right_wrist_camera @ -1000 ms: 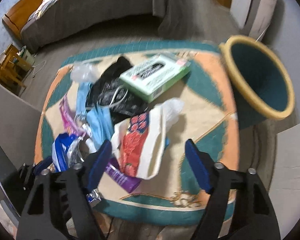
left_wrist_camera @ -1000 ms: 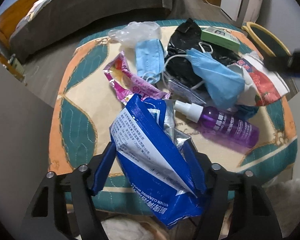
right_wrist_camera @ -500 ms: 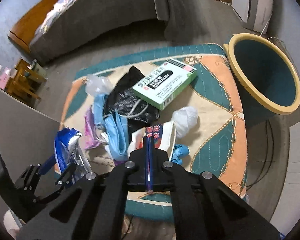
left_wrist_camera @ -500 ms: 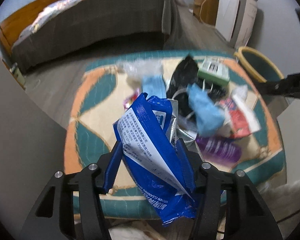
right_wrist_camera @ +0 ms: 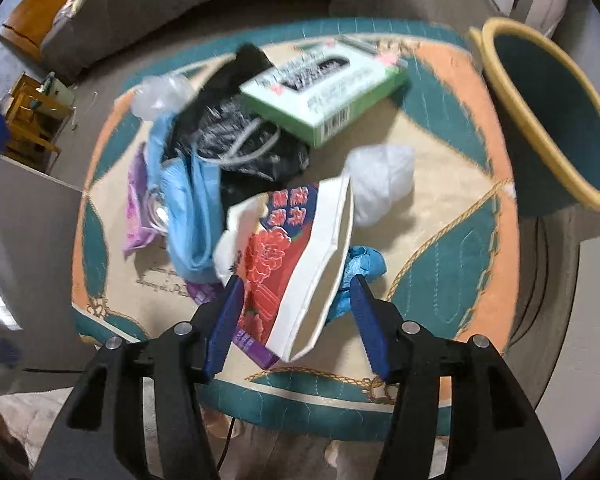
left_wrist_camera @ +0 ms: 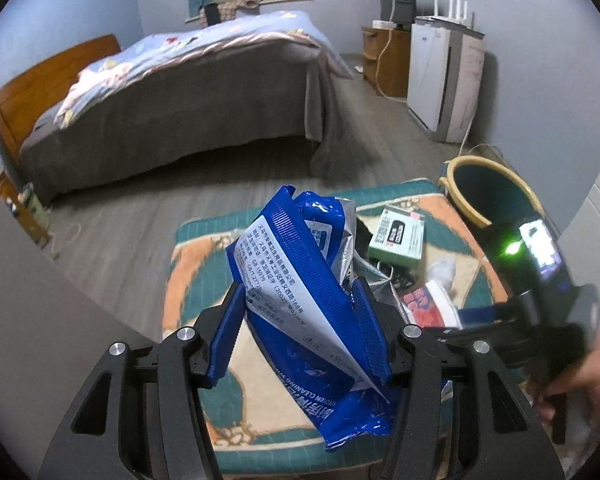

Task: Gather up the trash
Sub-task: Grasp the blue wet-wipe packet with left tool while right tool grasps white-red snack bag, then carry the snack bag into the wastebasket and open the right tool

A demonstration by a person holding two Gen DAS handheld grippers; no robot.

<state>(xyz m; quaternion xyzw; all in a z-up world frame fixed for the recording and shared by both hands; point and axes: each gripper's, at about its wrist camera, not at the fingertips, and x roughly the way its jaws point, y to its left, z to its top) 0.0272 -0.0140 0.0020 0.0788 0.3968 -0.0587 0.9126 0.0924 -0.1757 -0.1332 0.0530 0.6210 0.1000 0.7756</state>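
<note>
My left gripper (left_wrist_camera: 302, 330) is shut on a blue wet-wipes packet (left_wrist_camera: 300, 292) and holds it high above the cushion (left_wrist_camera: 188, 280). My right gripper (right_wrist_camera: 296, 316) is open, its fingers on either side of a red and white paper packet (right_wrist_camera: 296, 264) lying on the trash pile. It also shows in the left wrist view (left_wrist_camera: 428, 304). A teal bin with a yellow rim (right_wrist_camera: 552, 112) stands to the right of the cushion, and shows in the left wrist view (left_wrist_camera: 492, 192).
On the cushion (right_wrist_camera: 452, 208) lie a green box (right_wrist_camera: 324, 88), a black bag (right_wrist_camera: 240, 136), blue face masks (right_wrist_camera: 188, 208), a white wad (right_wrist_camera: 384, 180), a blue glove (right_wrist_camera: 360, 268), a pink wrapper (right_wrist_camera: 136, 200). A bed (left_wrist_camera: 180, 100) stands behind.
My left gripper has lifted the blue packet up and away from the cushion. My right gripper shut and then opened again, and now sits low around the red and white packet.
</note>
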